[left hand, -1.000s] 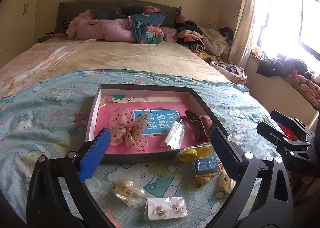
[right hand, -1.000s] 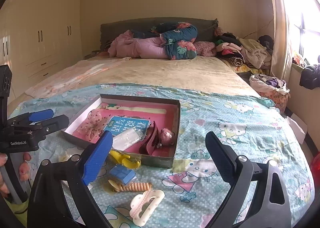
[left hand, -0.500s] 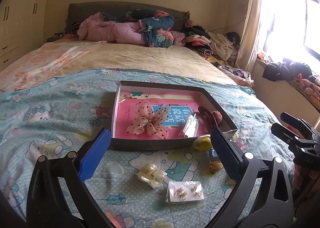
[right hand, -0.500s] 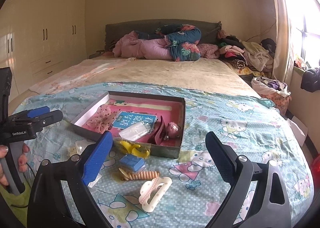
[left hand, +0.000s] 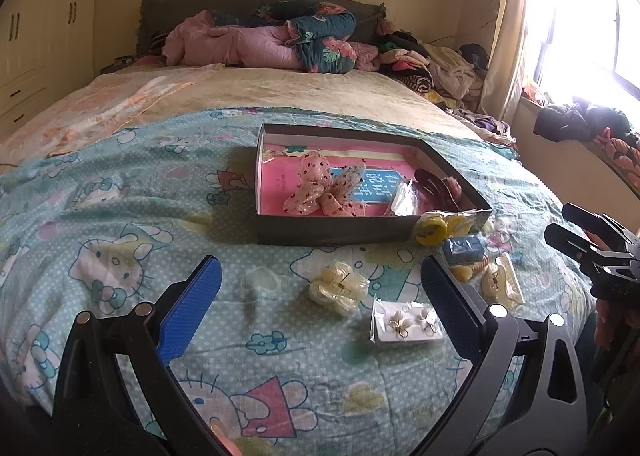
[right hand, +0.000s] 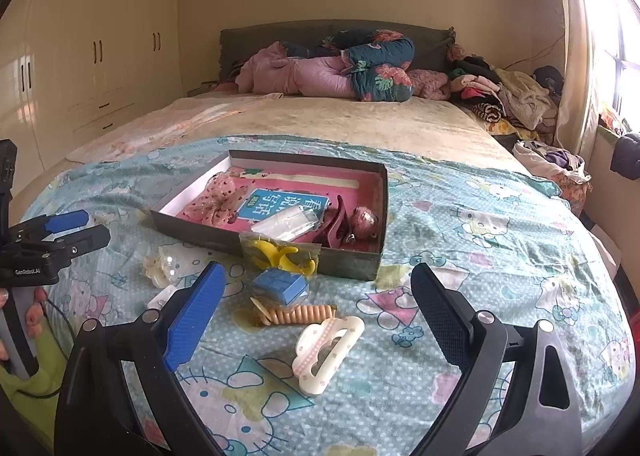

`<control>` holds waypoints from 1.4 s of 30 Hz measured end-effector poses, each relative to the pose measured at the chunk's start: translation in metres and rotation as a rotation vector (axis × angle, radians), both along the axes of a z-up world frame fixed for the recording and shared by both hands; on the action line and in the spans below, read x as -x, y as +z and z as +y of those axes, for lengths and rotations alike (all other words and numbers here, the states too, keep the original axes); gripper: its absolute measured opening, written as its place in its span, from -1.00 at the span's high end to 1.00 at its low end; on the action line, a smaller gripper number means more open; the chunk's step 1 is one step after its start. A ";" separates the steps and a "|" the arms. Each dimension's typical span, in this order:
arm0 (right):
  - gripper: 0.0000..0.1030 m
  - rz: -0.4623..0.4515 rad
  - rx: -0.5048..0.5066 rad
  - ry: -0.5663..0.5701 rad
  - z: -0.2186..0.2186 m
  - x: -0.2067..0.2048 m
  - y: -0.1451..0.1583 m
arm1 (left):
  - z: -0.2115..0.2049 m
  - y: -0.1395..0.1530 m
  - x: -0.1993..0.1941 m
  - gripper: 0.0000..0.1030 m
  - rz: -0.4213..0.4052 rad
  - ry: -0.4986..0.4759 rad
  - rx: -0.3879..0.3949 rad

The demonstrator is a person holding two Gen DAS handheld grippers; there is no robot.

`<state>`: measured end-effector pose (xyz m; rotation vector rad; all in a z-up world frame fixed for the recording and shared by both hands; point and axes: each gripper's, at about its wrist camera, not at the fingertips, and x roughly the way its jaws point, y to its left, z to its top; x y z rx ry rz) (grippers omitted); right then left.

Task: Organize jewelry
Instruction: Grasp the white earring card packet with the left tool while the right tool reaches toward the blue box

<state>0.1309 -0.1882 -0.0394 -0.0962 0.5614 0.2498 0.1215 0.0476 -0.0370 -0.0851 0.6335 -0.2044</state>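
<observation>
Both cameras have drawn back from the box [left hand: 320,230], so more loose pieces show on the near quilt [left hand: 120,216]. The white hair claw [right hand: 326,352] lies between the right gripper [right hand: 316,316] tongs, spread apart; close on its spine. Left gripper [left hand: 320,296] gapes empty over the earring card [left hand: 406,324].

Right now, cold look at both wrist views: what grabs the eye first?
The shallow dark box with its pink lining, mid-bed on the cartoon-cat blanket, already holding a spotted pink bow. In front of it lies loose clutter: a yellow clip in a bag, a blue box and a white claw clip. Both the left gripper and the right gripper frame it, fingers open and empty.
</observation>
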 end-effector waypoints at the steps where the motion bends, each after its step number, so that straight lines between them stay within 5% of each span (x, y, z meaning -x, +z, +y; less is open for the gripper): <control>1: -0.77 0.006 0.002 0.006 0.001 0.000 -0.002 | 0.000 -0.002 0.001 -0.77 0.003 -0.002 -0.002; 21: -0.77 0.101 0.048 0.055 0.016 -0.031 -0.043 | -0.039 -0.042 -0.005 -0.77 0.129 -0.141 -0.031; 30: -0.66 0.165 0.042 0.089 0.024 -0.056 -0.060 | -0.053 -0.057 -0.013 -0.46 0.201 -0.187 0.015; 36: -0.48 0.207 0.018 0.109 0.029 -0.073 -0.069 | -0.054 -0.065 -0.020 -0.24 0.247 -0.193 0.063; 42: 0.06 0.241 -0.013 0.154 0.038 -0.081 -0.075 | -0.058 -0.066 -0.026 0.06 0.264 -0.200 0.088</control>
